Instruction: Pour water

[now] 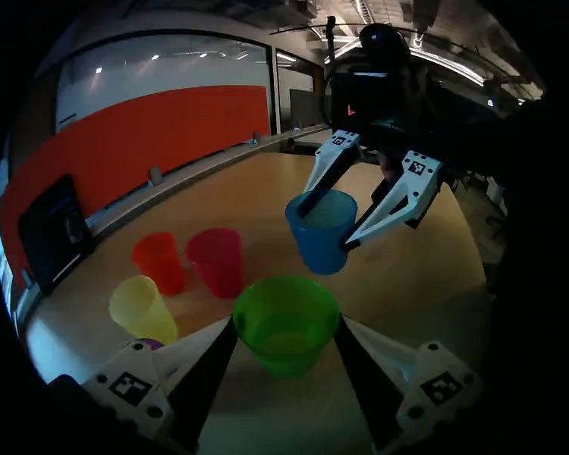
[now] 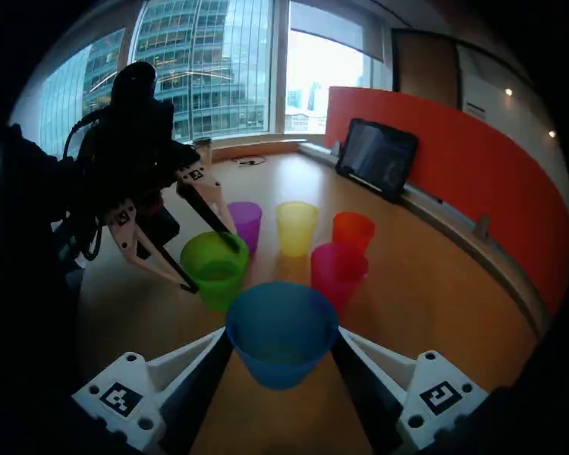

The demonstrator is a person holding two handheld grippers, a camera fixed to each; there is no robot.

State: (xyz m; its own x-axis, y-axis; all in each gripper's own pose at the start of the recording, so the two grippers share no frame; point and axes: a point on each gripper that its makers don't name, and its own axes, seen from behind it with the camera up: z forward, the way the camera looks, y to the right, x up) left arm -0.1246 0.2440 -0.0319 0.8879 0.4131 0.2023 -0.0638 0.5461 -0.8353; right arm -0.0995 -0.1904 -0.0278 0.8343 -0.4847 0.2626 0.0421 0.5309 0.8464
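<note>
Green cup [image 1: 286,337] in L tongs [image 1: 284,323], blue cup [image 2: 281,345] in R tongs [image 2: 281,334].

Ahead of the right gripper [image 2: 282,334], on the wooden table [image 2: 436,303]: magenta cup [image 2: 337,273] nearest, slightly right; orange cup [image 2: 353,229] just beyond it; yellow cup [image 2: 297,226] straight ahead; purple cup [image 2: 245,220] ahead-left; dark tablet [image 2: 377,158] far ahead-right, propped upright beside the orange wall [image 2: 474,144].

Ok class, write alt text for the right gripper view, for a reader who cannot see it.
The right gripper holds a blue cup up close; beyond it the left gripper holds a green cup. A purple cup, a yellow cup, an orange cup and a pink cup stand behind on a wooden table.
</note>
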